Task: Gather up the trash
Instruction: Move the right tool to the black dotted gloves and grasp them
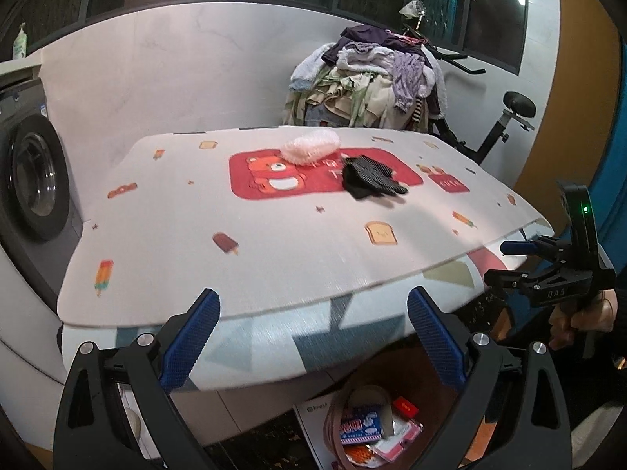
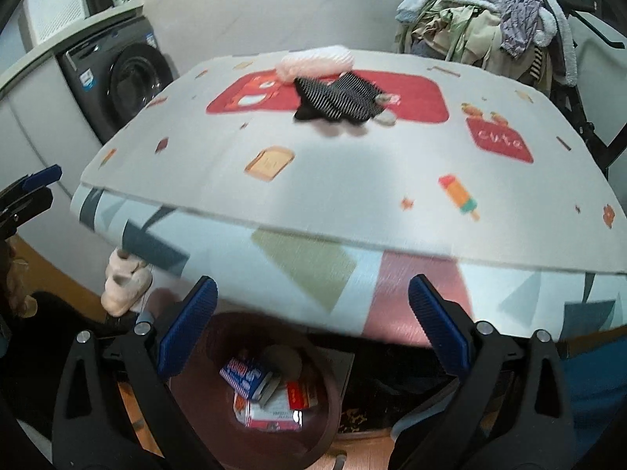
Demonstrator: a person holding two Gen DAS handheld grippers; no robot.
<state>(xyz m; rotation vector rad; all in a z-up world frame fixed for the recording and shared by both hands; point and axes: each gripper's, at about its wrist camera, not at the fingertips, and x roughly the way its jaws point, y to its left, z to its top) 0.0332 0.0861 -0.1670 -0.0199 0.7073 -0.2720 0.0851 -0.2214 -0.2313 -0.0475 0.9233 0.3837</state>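
Both my grippers, left and right, hang open and empty over the bin of wrappers below the table's near edge; next, I judge, reach far for the glove

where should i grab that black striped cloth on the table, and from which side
Grip the raised, bunched middle of the black striped cloth, coming down from above on its near side with the right gripper. It lies crumpled and low on the mat, so flat edges offer little to pinch. The pink fluffy thing sits against its far edge, so a near-side approach likely avoids catching it. Both grippers' jaws are open and empty.
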